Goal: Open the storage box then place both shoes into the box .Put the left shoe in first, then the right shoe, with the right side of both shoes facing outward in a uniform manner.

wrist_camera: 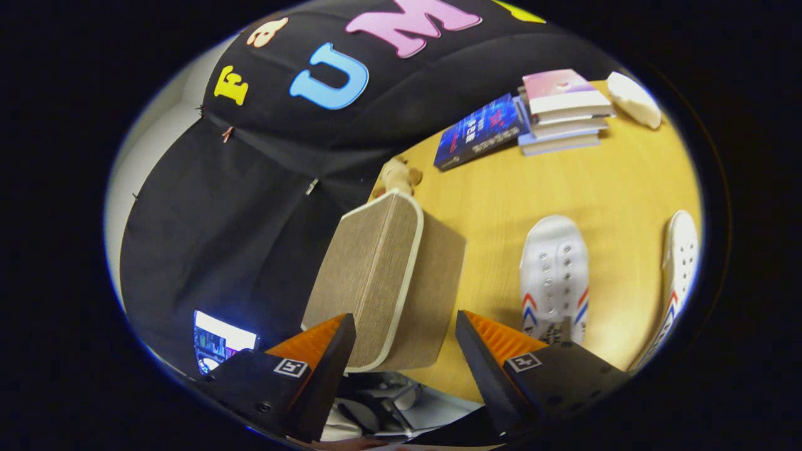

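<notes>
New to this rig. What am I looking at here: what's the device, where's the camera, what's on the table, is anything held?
There is no robot arm. A person carries a handheld two-finger gripper, and a fisheye camera mounted on it looks forward along the fingers, hence the round, bent image. The two wedge shapes at the bottom are its fingers, spread apart and holding nothing.

Just ahead of them, partly between them, stands the fabric storage box, lid closed, on a wooden table. To the box's right lie two white shoes: the nearer shoe and the far shoe. Beyond them are a blue book, a stack of books and a white object I can't identify. A small plush toy sits behind the box.
</notes>
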Motion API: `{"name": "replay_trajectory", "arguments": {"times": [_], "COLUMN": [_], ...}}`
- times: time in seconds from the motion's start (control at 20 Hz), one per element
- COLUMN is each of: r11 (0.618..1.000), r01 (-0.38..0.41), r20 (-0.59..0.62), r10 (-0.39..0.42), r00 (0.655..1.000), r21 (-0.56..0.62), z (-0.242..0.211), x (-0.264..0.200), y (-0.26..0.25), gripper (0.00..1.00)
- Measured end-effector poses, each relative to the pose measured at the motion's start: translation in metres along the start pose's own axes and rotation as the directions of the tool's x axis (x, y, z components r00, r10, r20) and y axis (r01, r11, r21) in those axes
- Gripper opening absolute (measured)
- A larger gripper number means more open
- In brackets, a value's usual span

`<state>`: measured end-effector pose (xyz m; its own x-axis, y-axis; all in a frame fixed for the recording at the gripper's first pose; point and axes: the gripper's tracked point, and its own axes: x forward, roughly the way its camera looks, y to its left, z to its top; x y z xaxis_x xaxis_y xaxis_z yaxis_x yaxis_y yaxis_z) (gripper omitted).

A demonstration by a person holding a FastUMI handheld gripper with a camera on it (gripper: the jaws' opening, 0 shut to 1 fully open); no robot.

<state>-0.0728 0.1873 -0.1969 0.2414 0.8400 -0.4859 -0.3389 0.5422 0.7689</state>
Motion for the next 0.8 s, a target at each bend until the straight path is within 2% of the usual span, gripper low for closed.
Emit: {"name": "replay_trajectory", "arguments": {"times": [0.25, 0.5, 0.7, 0.8], "r11": [0.985, 0.95, 0.88, 0.843], "r01": [-0.153, -0.249, -0.298, -0.279], "r20": [-0.125, -0.15, -0.148, -0.145], "r10": [0.162, 0.279, 0.372, 0.381], "r00": [0.979, 0.949, 0.916, 0.913], "r21": [0.08, 0.188, 0.37, 0.46], "z": [-0.027, -0.033, -0.032, -0.032], "x": [0.028, 0.044, 0.056, 0.061], "y": [0.017, 0.022, 0.029, 0.025], "gripper": [0.98, 0.98, 0.98, 0.98]}}
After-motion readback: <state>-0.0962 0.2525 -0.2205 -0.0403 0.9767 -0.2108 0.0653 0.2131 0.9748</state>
